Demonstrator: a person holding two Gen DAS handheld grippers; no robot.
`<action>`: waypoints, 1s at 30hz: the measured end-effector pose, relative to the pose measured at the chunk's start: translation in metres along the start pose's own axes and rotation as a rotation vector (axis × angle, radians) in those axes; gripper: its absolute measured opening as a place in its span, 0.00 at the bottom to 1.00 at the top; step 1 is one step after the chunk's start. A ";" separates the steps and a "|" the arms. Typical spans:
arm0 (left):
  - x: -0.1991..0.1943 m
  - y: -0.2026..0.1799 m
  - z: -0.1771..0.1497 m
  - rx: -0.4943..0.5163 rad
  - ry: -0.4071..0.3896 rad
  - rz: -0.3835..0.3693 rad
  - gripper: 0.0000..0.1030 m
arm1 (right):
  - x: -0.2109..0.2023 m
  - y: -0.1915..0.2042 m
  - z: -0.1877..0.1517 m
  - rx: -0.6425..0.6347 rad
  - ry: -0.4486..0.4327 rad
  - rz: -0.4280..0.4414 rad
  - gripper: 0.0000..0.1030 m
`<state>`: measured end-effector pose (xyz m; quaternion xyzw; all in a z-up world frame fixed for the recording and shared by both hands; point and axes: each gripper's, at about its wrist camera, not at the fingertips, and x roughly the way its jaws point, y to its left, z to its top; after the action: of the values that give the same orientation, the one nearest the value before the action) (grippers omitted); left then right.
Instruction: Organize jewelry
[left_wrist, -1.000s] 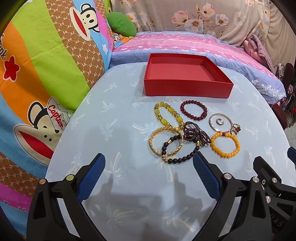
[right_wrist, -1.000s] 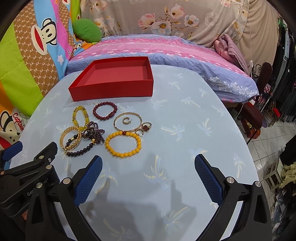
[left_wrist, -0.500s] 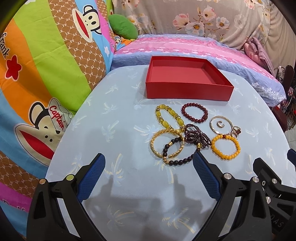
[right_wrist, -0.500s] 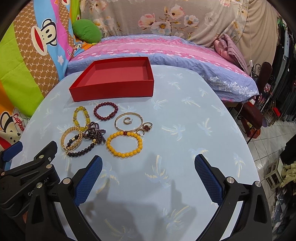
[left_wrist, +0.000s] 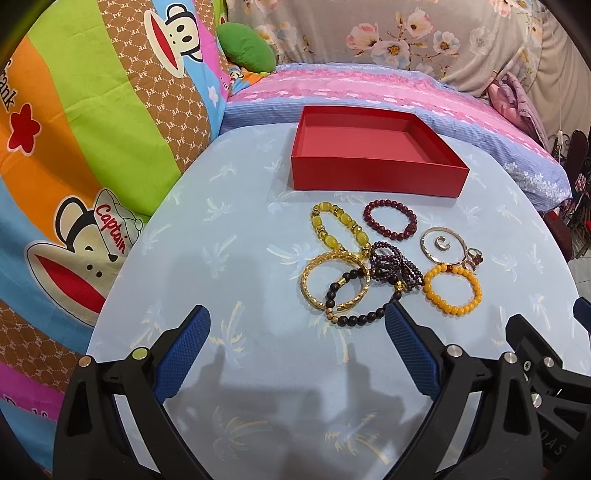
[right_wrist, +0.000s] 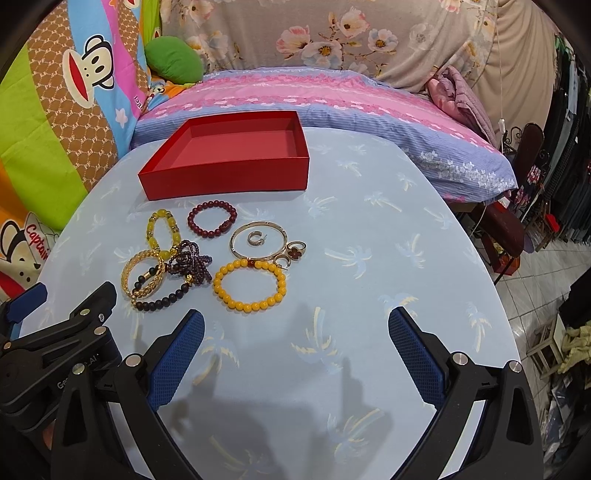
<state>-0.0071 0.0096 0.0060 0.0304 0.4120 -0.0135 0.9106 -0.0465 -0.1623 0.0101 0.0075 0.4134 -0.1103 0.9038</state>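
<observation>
A: While both claws hang spread and empty above the worktop, which step is in hand?

B: The approach; the red box holds nothing. Left claw, right claw.

A: Where does the jewelry lie?

B: Clustered just before the box: orange bead bracelet lying clear, dark red bead bracelet, thin bangle ringing an ear cuff; gold bangle, black bead bracelet and garnet strand overlap.

A: What does the next move call for?

B: Probably closing on one loose loop, not the tangle
</observation>
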 end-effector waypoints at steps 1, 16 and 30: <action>0.001 0.001 0.000 0.000 0.001 -0.001 0.88 | 0.000 0.000 0.000 0.000 0.000 0.000 0.94; 0.004 0.002 0.001 -0.001 0.009 0.000 0.88 | 0.004 0.002 -0.002 0.004 0.008 0.003 0.94; 0.026 0.026 0.005 -0.057 0.068 0.013 0.90 | 0.027 -0.008 0.004 0.025 0.043 0.001 0.94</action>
<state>0.0155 0.0348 -0.0092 0.0075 0.4426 0.0053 0.8967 -0.0284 -0.1756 -0.0071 0.0215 0.4314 -0.1151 0.8945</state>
